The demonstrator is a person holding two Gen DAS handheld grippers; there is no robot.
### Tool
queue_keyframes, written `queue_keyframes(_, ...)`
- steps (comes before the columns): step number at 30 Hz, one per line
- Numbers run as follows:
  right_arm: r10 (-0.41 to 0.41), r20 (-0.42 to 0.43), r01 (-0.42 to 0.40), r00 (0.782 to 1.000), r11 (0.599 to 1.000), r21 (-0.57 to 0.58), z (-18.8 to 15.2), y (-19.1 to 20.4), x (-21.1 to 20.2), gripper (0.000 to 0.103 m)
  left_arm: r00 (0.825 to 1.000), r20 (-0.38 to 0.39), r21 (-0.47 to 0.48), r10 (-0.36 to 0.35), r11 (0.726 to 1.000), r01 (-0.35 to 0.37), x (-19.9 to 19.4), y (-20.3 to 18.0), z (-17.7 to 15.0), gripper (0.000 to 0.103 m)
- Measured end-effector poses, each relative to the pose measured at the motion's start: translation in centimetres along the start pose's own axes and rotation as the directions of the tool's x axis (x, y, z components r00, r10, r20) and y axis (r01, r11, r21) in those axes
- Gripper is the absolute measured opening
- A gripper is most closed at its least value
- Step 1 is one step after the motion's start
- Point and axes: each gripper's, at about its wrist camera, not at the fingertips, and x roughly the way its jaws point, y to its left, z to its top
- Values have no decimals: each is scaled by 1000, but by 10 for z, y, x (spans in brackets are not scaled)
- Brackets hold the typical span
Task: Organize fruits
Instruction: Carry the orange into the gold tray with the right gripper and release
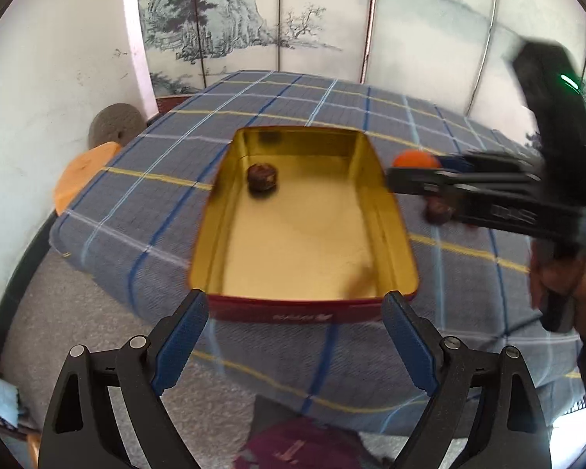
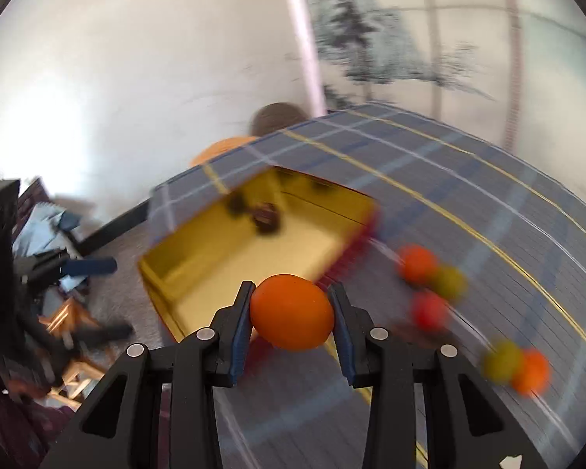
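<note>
Transport step, mid-carry. Right gripper is clamped on an orange fruit, pads touching both sides, held above the plaid tablecloth just beside the near corner of the gold tin at frame centre. In the left wrist view the same orange fruit sits right of centre, just outside the tin's right wall. Left gripper is spread wide and empty, hovering at bottom centre in front of the tin's red front wall. One dark brown fruit already lies in the tin, upper left of its floor. More loose fruits wait on the cloth, lower right, blurred: orange, green, red. Next move likely: carry the orange over the rim, lower onto bare floor clear of the brown fruit, then release; it is round and may roll.
</note>
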Motion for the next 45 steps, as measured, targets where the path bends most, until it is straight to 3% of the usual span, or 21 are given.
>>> queue_keyframes(4,35,-93,-36,995,999,-10,19,22,49,35,998,5,-18,63,998,-63,-2,17,-1,98)
queue_keyframes(9,38,-154,-41,987,999,-21,34,35,89,35,997,-16,-56,77,995,-78,1,36,-3,98)
queue_keyframes(16,13,-207,-8,978,1000,23,47,37,122,36,995,-35,-47,91,995,-93,8,43,-8,98)
queue_keyframes(25,-8,-210,17,978,999,40,56,44,134,37,995,22,2,99,995,-99,0,38,-11,98)
queue_keyframes(31,12,-137,-2,990,998,68,59,45,118,54,992,51,43,113,992,-115,-5,30,-11,98)
queue_keyframes(36,27,-29,-24,999,995,94,51,45,83,71,993,52,61,109,992,-112,-6,24,-11,98)
queue_keyframes(45,-30,104,15,994,989,148,8,23,14,79,992,62,118,106,987,-113,-8,3,-12,98)
